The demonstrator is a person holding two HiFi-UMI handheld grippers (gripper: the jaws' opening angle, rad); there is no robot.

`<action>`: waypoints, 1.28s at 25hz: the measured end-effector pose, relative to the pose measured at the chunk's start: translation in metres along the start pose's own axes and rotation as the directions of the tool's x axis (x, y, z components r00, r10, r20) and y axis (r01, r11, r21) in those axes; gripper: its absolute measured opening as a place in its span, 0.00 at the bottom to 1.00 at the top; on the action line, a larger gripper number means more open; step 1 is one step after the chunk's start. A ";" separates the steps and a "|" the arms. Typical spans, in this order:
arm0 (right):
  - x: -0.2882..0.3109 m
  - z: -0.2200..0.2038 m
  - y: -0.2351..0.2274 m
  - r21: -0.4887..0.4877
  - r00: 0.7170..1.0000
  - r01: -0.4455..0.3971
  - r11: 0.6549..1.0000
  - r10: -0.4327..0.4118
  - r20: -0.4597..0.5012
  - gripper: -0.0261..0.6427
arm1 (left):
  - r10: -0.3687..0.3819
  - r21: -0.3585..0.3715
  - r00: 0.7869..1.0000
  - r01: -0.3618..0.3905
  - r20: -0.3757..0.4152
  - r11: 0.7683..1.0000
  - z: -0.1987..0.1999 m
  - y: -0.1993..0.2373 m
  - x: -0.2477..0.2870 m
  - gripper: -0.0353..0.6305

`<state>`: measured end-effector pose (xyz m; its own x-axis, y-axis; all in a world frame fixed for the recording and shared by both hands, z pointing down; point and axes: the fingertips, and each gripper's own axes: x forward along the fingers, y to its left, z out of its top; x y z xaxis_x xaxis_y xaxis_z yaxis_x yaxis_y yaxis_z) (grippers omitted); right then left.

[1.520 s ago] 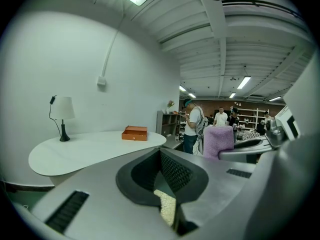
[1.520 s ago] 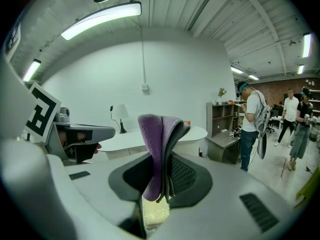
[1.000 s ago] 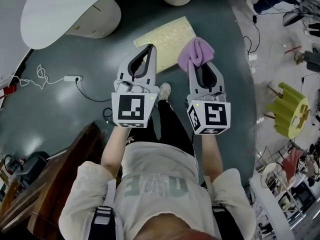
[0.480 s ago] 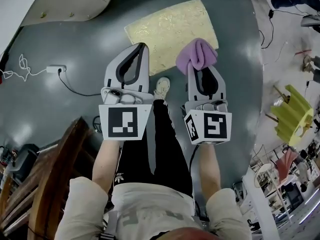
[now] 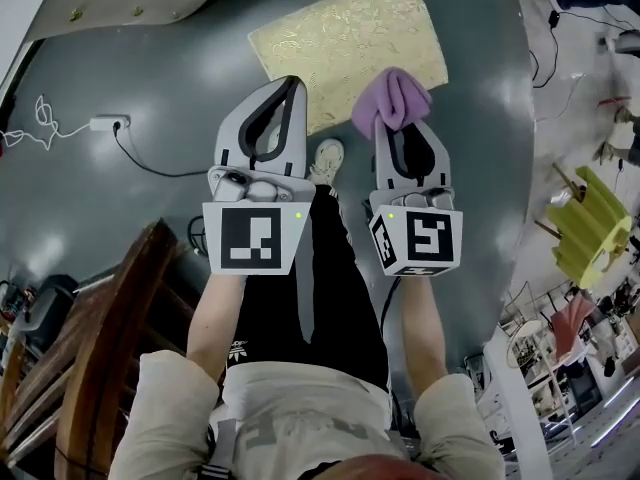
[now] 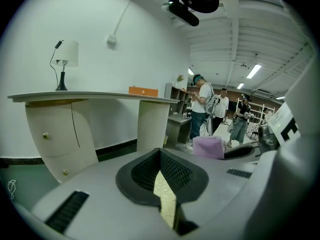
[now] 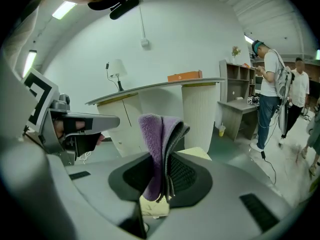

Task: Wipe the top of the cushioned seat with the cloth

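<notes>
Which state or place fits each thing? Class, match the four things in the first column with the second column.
Things:
1. cloth
2. seat
3. left claw
4. lamp

Places and states:
A. stands on the desk
B. shut, holding nothing
C. yellow, ahead of both claws
D. purple, clamped in the right claw

Pairs: 1-D, 2-C, 3-B, 4-A
</notes>
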<state>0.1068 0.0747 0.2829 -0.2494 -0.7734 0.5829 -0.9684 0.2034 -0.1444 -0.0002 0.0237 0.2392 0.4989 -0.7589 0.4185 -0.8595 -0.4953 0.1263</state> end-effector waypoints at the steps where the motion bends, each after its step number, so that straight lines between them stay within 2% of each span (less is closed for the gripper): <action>1: 0.001 0.000 0.000 -0.003 1.000 -0.001 1.000 0.001 0.001 0.17 | 0.001 -0.013 1.000 -0.001 -0.001 1.000 -0.001 0.000 0.000 0.06; 8: 0.020 0.005 0.006 -0.039 0.999 -0.037 0.999 0.036 -0.024 0.17 | 0.011 -0.011 1.000 -0.012 -0.006 1.000 -0.008 0.008 -0.007 0.06; 12: 0.047 0.005 0.022 -0.078 0.990 -0.117 0.990 0.110 -0.082 0.17 | 0.031 -0.026 0.999 -0.031 -0.014 0.999 -0.015 0.022 -0.008 0.06; 15: 0.076 0.001 0.041 -0.113 0.970 -0.206 0.972 0.187 -0.157 0.17 | 0.050 -0.013 0.999 -0.050 -0.005 0.999 -0.017 0.035 -0.007 0.06; 18: 0.108 -0.004 0.062 -0.126 0.933 -0.300 0.946 0.264 -0.243 0.17 | 0.065 0.024 0.998 -0.064 -0.020 0.998 -0.023 0.050 -0.009 0.06; 22: 0.154 -0.023 0.088 -0.137 0.869 -0.397 0.907 0.324 -0.375 0.17 | 0.102 0.003 0.994 -0.102 -0.026 0.995 -0.030 0.073 -0.013 0.06; 27: 0.202 -0.055 0.112 -0.099 0.783 -0.467 0.879 0.359 -0.507 0.17 | 0.115 0.039 0.992 -0.113 -0.057 0.993 -0.040 0.090 -0.013 0.06; 32: 0.222 -0.072 0.133 -0.074 0.720 -0.508 0.858 0.376 -0.584 0.17 | 0.133 0.013 0.988 -0.133 -0.080 0.991 -0.046 0.104 -0.016 0.06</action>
<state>-0.0770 -0.0264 0.4508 -0.5398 -0.1296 0.8318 -0.7036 0.6119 -0.3613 -0.1029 0.0038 0.2865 0.3695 -0.7821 0.5018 -0.9165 -0.3959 0.0578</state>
